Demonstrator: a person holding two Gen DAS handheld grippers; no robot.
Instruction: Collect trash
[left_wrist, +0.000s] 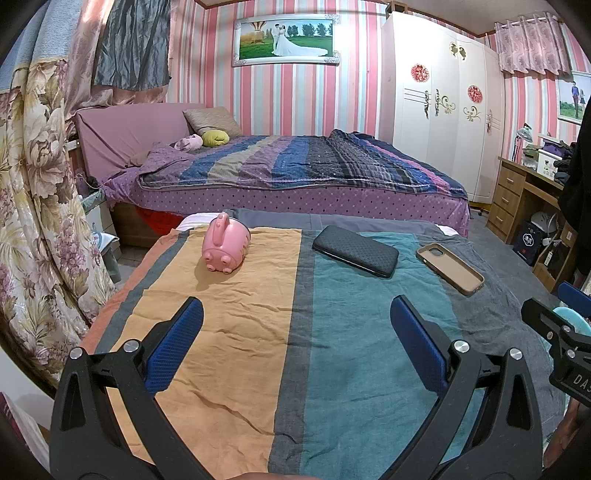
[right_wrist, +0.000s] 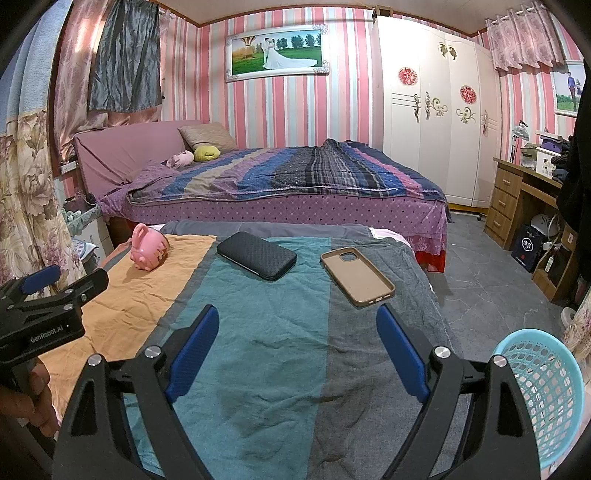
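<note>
Table: striped cloth (right_wrist: 258, 332); pig (right_wrist: 149, 251) at far left corner, wallet (right_wrist: 256, 255), case (right_wrist: 357, 277) towards right edge.
Right view only: basket (right_wrist: 543, 398), cut off.
My grippers: left (left_wrist: 295, 325), right (right_wrist: 297, 332) spread, empty.

I'm in a home bedroom. A made bed (left_wrist: 295, 166) faces me, beside a white wardrobe (left_wrist: 443, 110) and a wedding photo (left_wrist: 286, 38).
</note>
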